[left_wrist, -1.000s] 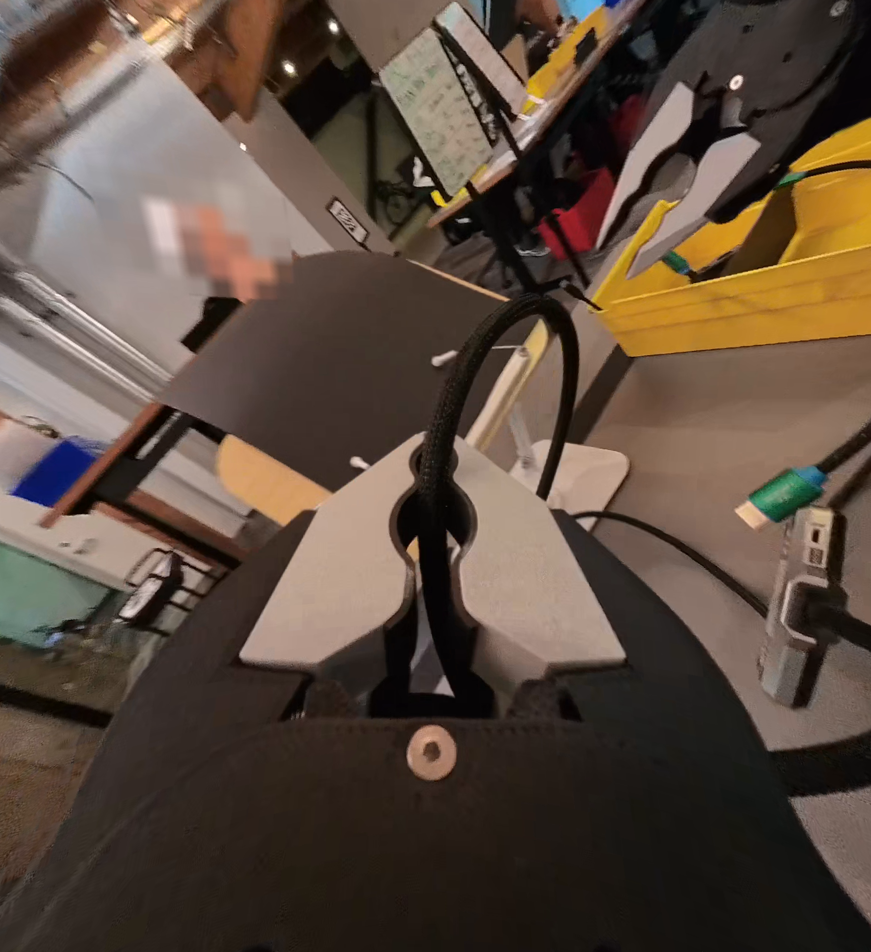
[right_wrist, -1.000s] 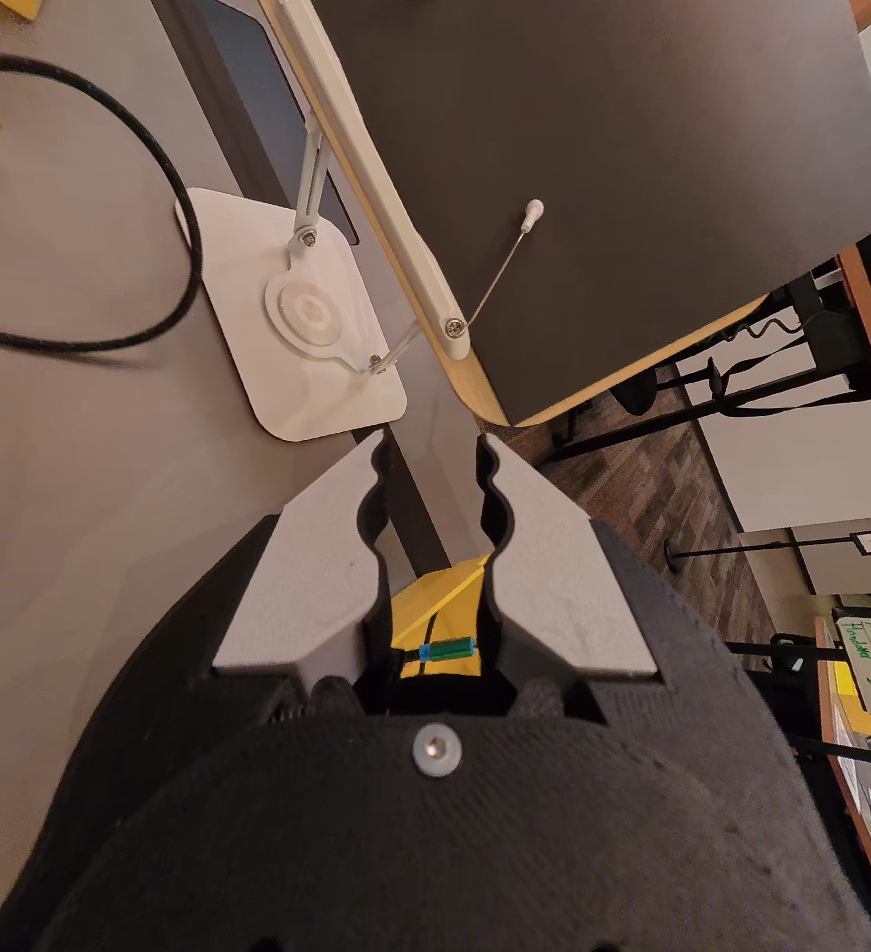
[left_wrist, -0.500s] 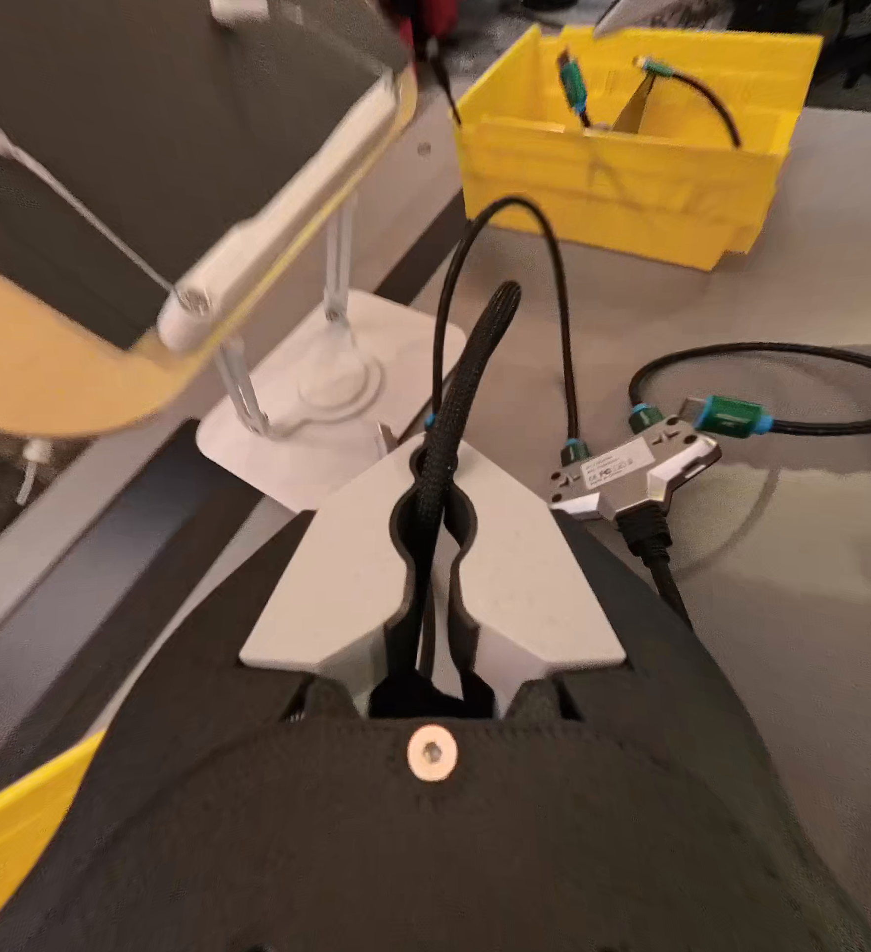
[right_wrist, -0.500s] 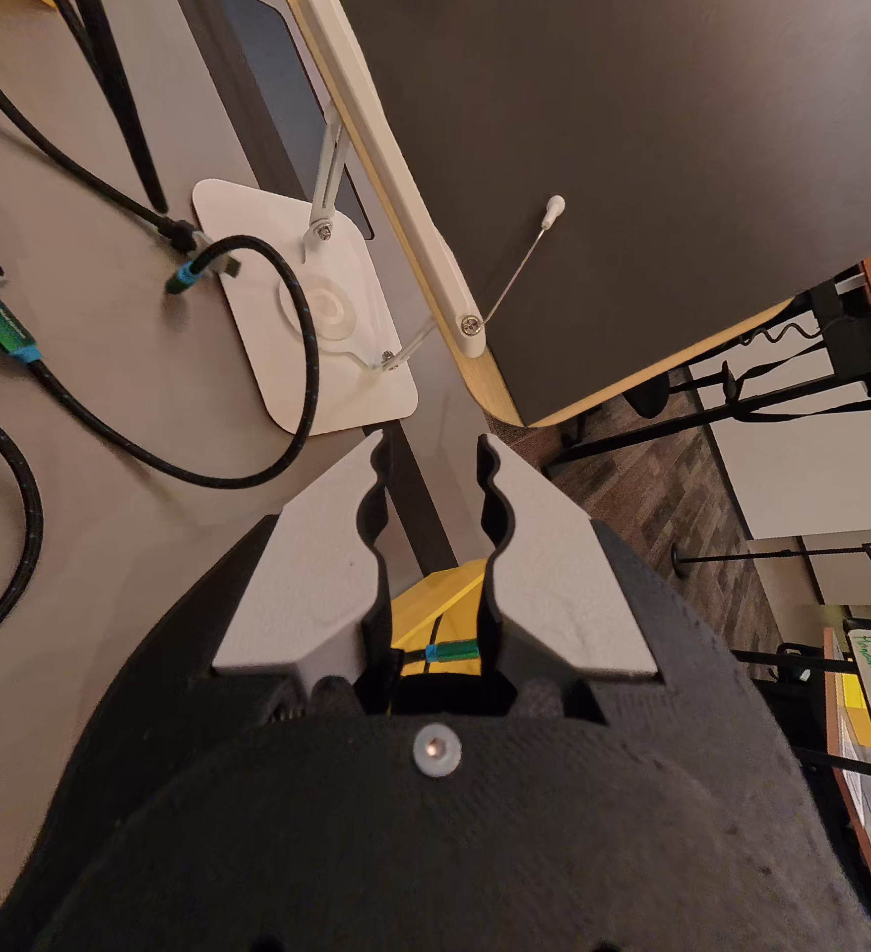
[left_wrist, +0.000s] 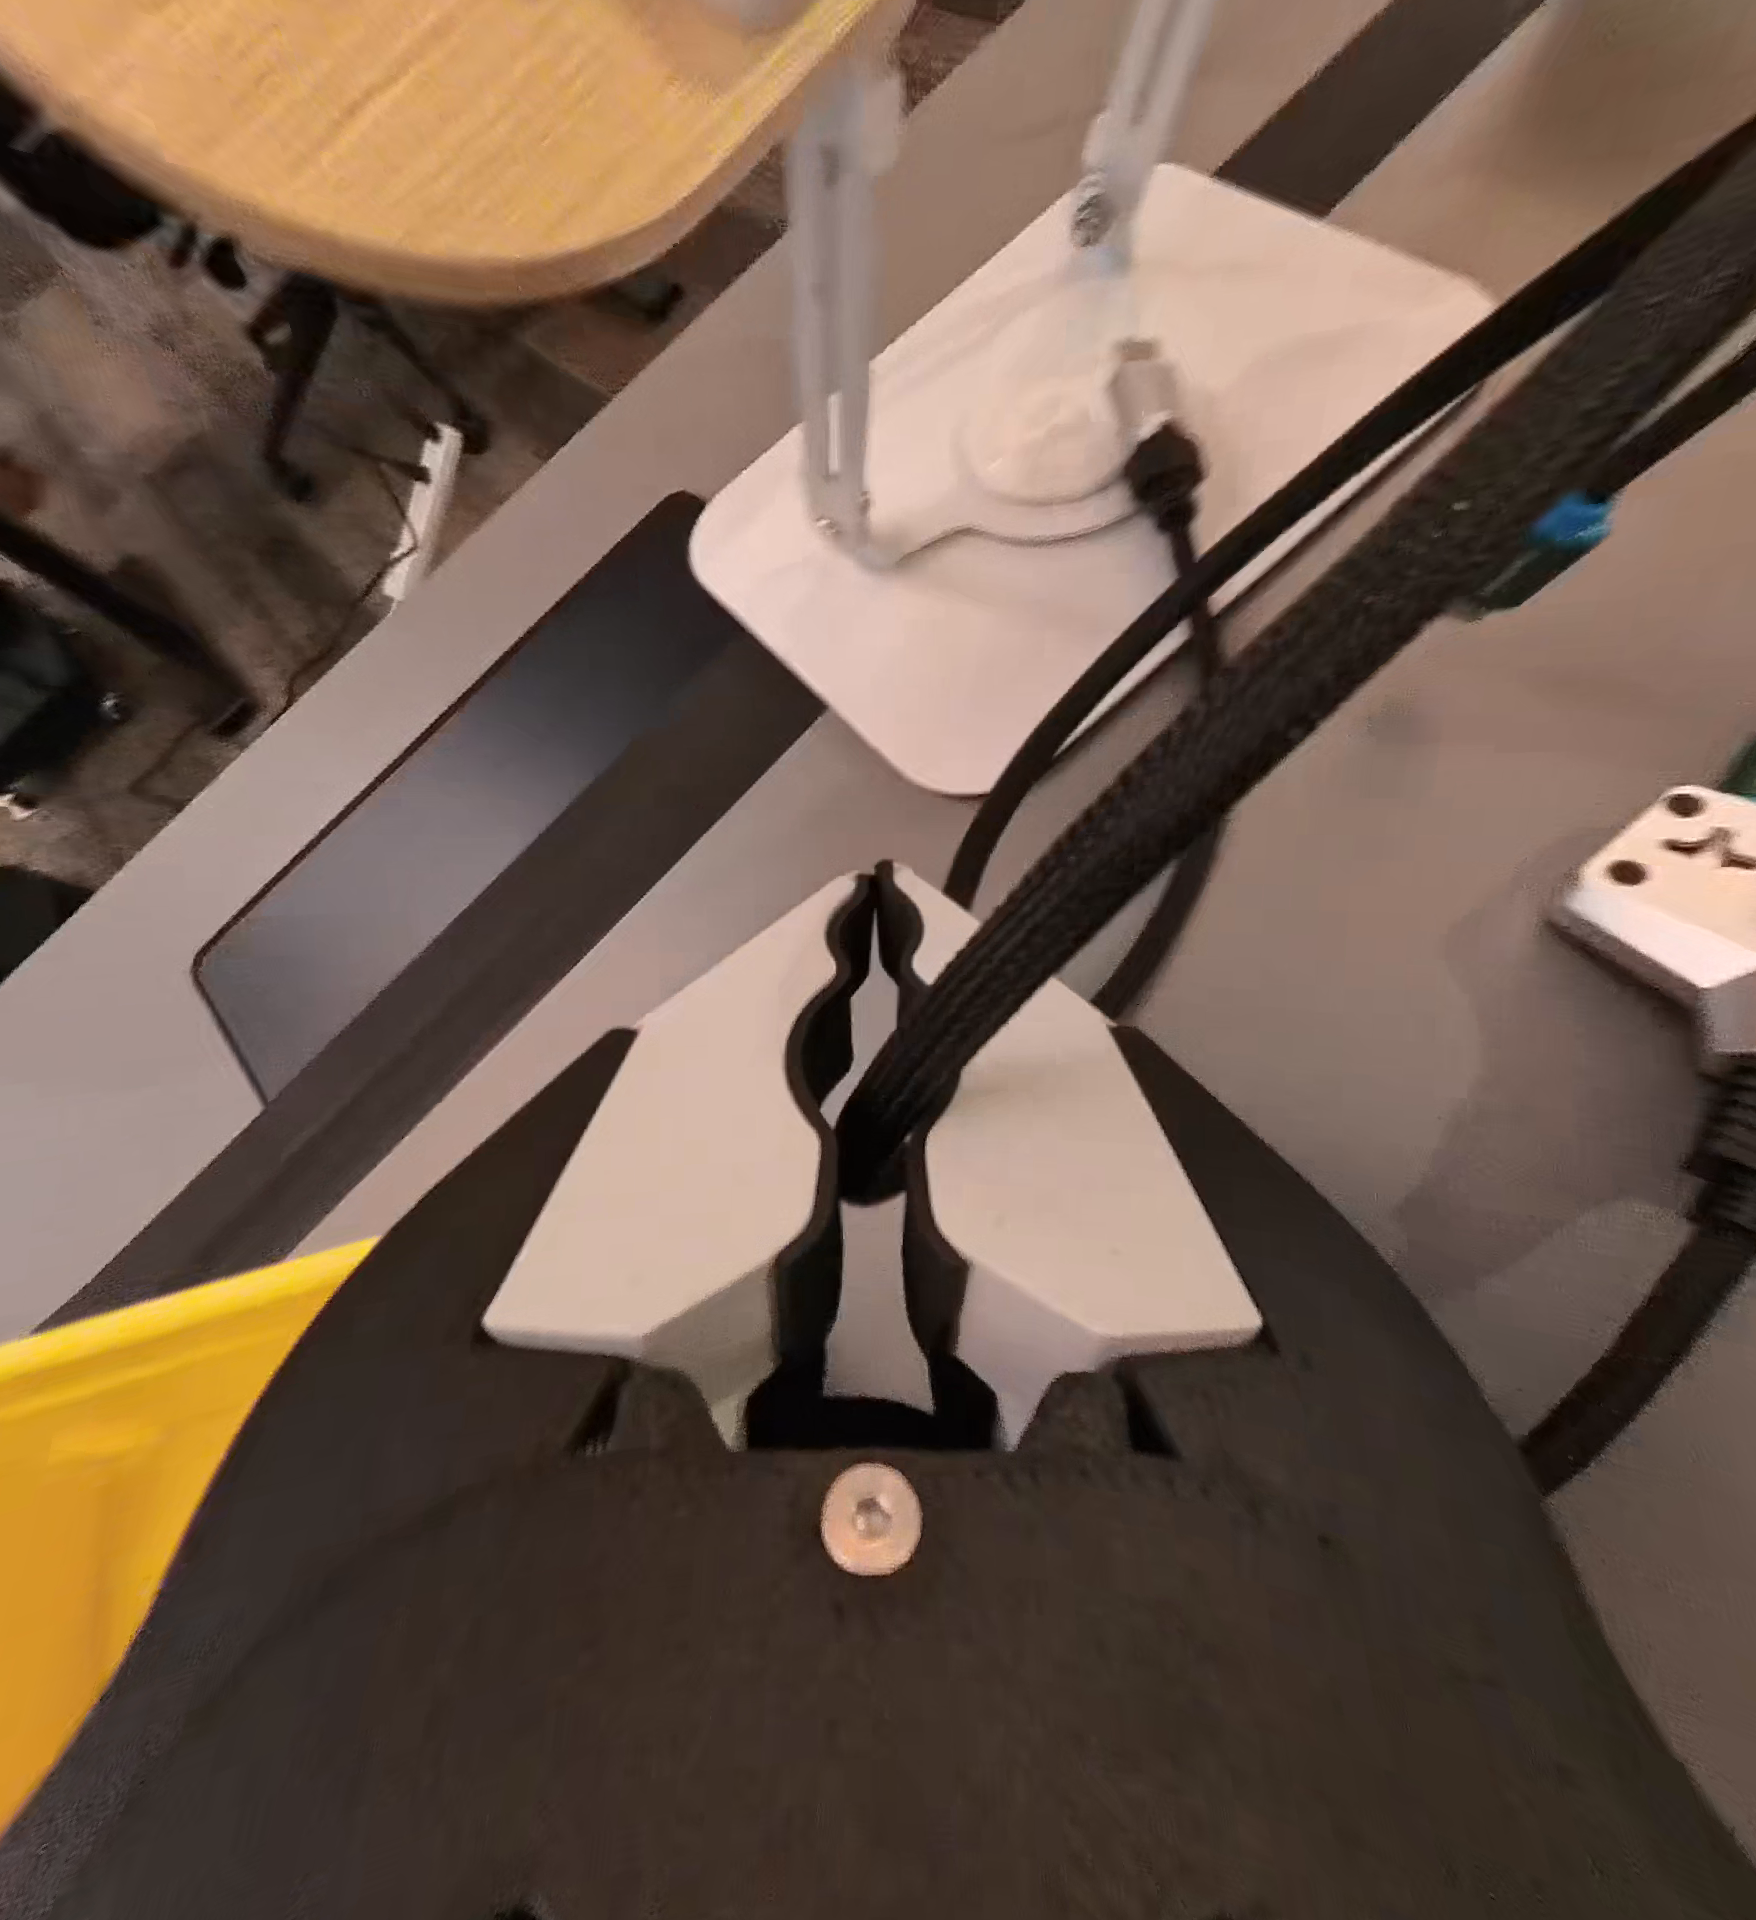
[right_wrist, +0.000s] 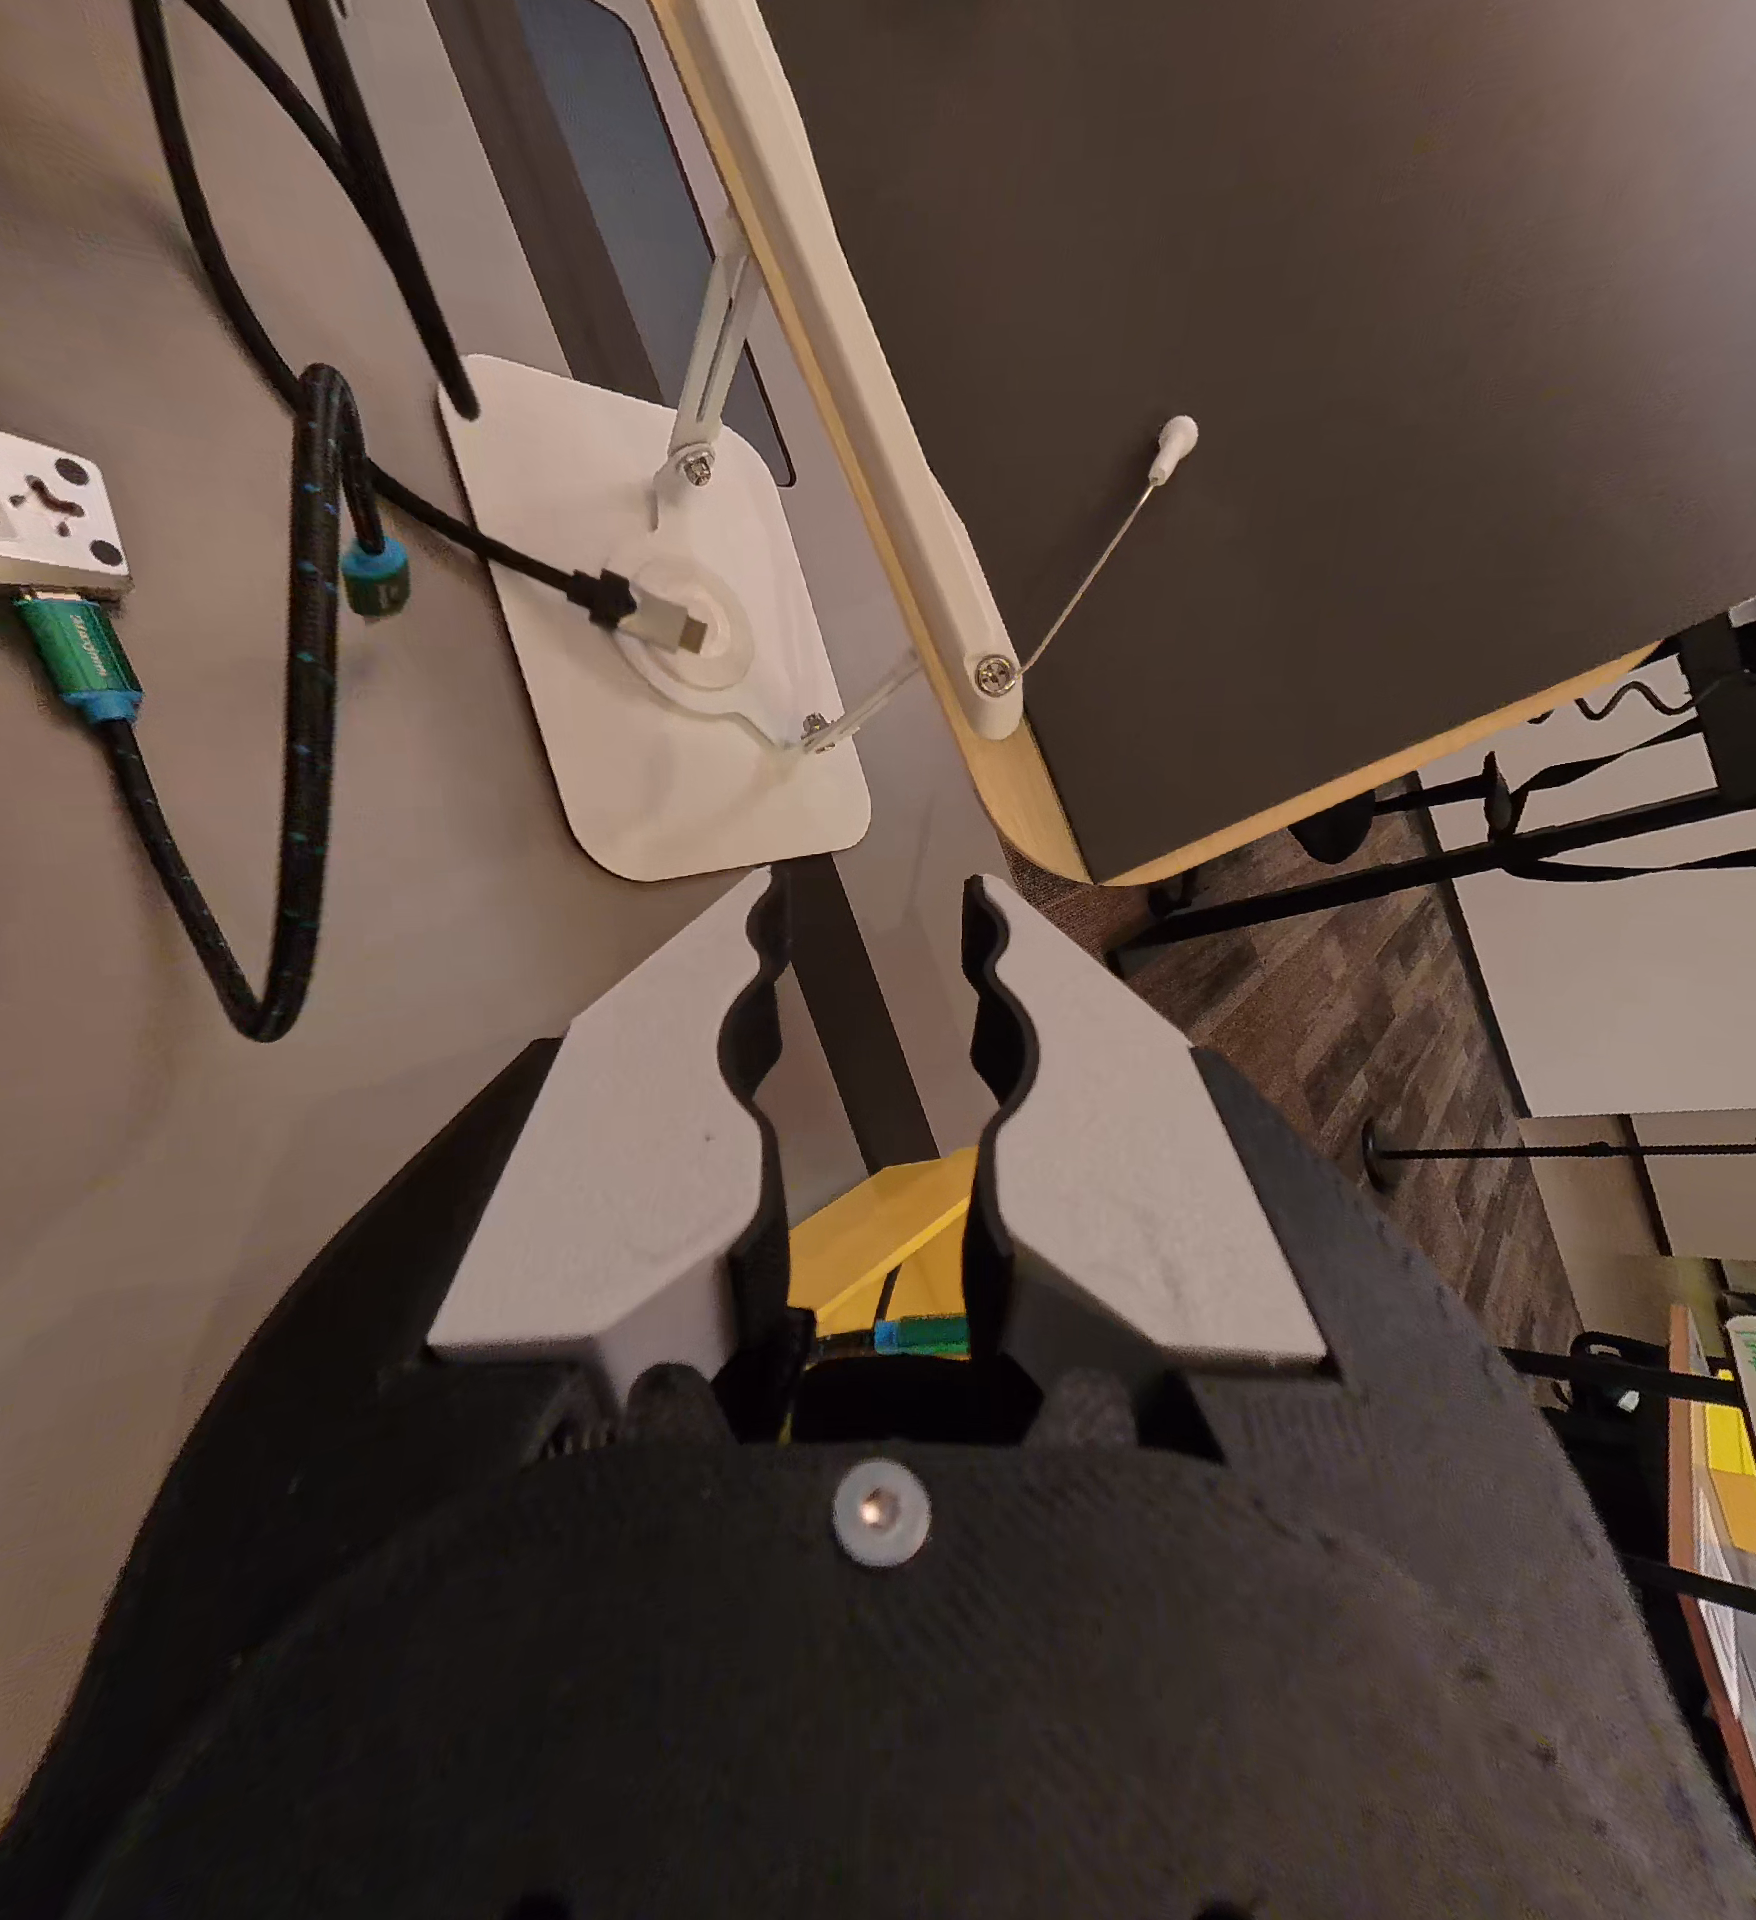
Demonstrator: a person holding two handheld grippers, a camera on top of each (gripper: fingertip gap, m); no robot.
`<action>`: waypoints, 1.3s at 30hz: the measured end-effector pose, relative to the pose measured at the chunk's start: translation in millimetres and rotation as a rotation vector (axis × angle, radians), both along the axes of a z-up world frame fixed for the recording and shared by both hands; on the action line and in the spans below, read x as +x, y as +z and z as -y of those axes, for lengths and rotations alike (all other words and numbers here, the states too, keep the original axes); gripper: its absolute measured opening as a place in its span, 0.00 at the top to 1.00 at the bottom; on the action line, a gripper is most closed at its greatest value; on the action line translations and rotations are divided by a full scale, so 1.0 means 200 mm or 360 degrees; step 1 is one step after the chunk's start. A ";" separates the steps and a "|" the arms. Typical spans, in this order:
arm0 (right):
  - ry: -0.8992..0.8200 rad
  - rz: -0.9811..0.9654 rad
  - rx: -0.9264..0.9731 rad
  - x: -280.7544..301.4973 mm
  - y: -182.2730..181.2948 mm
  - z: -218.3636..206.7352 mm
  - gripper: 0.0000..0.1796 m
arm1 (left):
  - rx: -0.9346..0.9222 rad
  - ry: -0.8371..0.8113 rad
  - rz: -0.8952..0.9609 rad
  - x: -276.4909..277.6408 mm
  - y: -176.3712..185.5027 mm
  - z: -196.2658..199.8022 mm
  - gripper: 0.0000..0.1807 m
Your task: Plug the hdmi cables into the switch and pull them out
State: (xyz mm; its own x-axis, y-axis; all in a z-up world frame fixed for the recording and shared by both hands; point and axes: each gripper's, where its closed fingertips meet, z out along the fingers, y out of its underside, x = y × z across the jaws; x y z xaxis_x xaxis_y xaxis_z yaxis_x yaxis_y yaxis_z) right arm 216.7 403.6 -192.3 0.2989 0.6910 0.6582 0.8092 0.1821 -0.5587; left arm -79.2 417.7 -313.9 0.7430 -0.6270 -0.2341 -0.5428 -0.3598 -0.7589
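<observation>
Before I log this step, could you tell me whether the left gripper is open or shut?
Shut. The left gripper has its tips together, with the thick braided cable pinched between its fingers further back.

Your left wrist view is smeared with motion blur, worst toward the top and right edges. Your right wrist view is sharp, lit warm and even, with soft shadows on the bench (right_wrist: pixel 126 1039) and wide-angle bending at the borders.

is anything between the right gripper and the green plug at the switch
Nothing solid blocks it. The right gripper is open and empty, with bare tabletop toward the green plug at the switch. Only a loop of braided cable lies beside that path.
</observation>
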 end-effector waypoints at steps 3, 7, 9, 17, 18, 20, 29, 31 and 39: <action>0.0008 0.0010 -0.0005 -0.01 -0.01 0.00 0.82 | 0.0040 0.0148 0.0050 -0.11 -0.03 -0.07 1.00; 0.0021 0.0026 -0.0014 -0.02 -0.02 0.01 0.82 | -0.0035 0.0140 0.0095 -0.11 -0.09 -0.06 1.00; 0.0026 0.0033 -0.0017 -0.02 -0.03 0.01 0.82 | -0.0078 0.0117 -0.0012 -0.11 -0.12 -0.04 1.00; 0.0037 0.0029 -0.0018 -0.02 -0.02 0.01 0.82 | -0.0290 -0.0123 -0.0267 -0.01 -0.11 0.16 0.83; 0.0039 0.0027 -0.0017 -0.02 -0.02 0.02 0.82 | -0.0285 -0.0131 -0.0290 -0.01 -0.09 0.18 0.80; 0.0044 0.0025 -0.0014 -0.03 -0.02 0.02 0.82 | -0.0312 -0.0203 -0.0263 0.03 -0.06 0.23 0.73; 0.0060 0.0015 -0.0010 -0.03 -0.01 0.03 0.82 | -0.0470 -0.0351 -0.0467 -0.02 -0.11 0.41 0.41; 0.0063 0.0014 -0.0009 -0.03 -0.01 0.03 0.83 | -0.0454 -0.0368 -0.0469 -0.03 -0.09 0.44 0.36; 0.0087 0.0004 -0.0003 -0.05 0.01 0.04 0.82 | -0.0277 0.0120 -0.0786 -0.51 0.10 0.56 0.54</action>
